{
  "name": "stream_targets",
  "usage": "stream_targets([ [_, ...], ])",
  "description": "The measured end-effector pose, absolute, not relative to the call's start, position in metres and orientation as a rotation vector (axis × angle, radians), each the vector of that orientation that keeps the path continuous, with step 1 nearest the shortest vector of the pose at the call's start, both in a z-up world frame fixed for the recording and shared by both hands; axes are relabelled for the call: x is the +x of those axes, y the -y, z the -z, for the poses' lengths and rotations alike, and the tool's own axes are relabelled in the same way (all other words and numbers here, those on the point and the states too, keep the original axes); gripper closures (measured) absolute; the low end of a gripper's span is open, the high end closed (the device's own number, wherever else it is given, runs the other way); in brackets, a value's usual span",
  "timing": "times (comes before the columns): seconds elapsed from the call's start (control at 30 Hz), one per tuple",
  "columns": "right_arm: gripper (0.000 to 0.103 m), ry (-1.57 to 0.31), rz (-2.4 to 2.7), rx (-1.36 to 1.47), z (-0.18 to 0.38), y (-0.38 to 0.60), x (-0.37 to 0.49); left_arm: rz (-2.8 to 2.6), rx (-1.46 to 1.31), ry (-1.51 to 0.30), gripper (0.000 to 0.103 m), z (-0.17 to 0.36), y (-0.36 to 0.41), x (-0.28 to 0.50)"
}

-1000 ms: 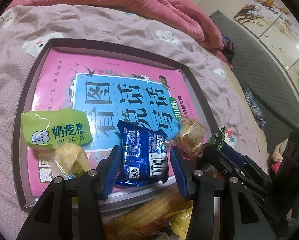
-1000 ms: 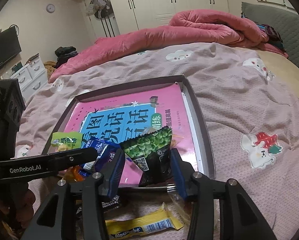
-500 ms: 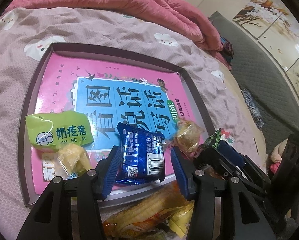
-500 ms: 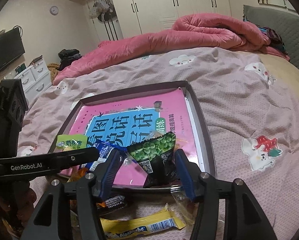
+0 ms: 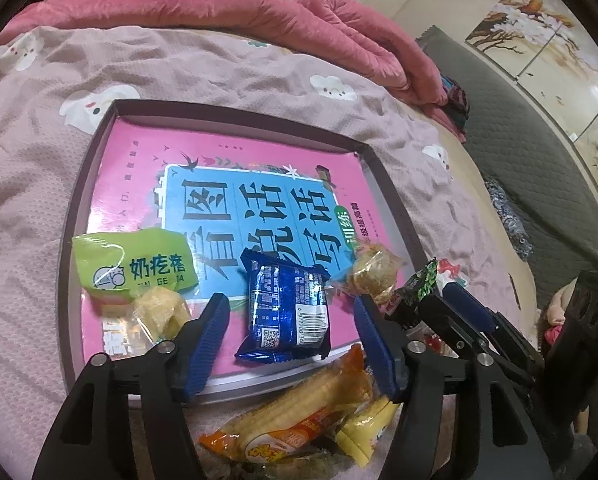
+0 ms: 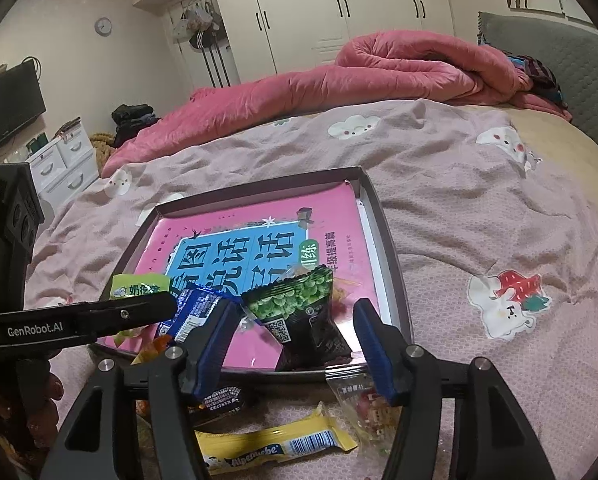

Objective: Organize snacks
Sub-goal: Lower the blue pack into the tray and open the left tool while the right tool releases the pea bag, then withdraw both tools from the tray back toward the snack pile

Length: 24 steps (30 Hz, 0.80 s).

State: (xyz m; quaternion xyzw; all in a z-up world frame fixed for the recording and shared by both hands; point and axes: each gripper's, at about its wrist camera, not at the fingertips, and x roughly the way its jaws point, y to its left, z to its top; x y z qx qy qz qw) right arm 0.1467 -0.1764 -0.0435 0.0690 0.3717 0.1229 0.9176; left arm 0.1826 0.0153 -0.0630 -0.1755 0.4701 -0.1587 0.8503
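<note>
A shallow dark box (image 5: 395, 200) lined with a pink book lies on the bed. In it are a green packet (image 5: 133, 266), a clear-wrapped yellow sweet (image 5: 159, 312), a blue packet (image 5: 289, 312) and a wrapped brown sweet (image 5: 373, 272). My left gripper (image 5: 291, 308) is open, with the blue packet lying between its fingers. My right gripper (image 6: 291, 320) is open, with a green pea packet (image 6: 299, 312) standing between its fingers on the box's near edge (image 6: 401, 304).
Outside the box's near edge lie a corn-print packet (image 5: 299, 420), a yellow Alpenliebe bar (image 6: 275, 446), a clear bag (image 6: 363, 404) and a dark packet (image 6: 223, 400). A pink quilt (image 6: 379, 76) is heaped at the bed's far side.
Both grippers have opened wider and drawn back a little. The blue packet and the green pea packet are now free between the fingers and rest in the box.
</note>
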Motion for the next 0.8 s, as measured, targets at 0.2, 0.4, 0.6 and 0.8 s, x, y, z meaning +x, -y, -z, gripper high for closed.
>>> stream_targets([
  [0.2,0.042,-0.751,-0.249,0.136,0.04,0.179,0.143,0.321,-0.359,-0.987,0.031,0.059,-0.017,0.177],
  [0.4,0.038,-0.738,-0.25,0.141,0.035,0.182,0.138,0.289,-0.344,-0.975,0.029,0.053,-0.02,0.172],
  [0.6,0.033,-0.726,-0.255,0.146,0.03,0.184,0.134,0.282,-0.343,-0.963,0.025,0.046,-0.023,0.166],
  [0.8,0.031,-0.716,-0.263,0.15,0.026,0.183,0.132,0.297,-0.345,-0.95,0.022,0.041,-0.022,0.161],
])
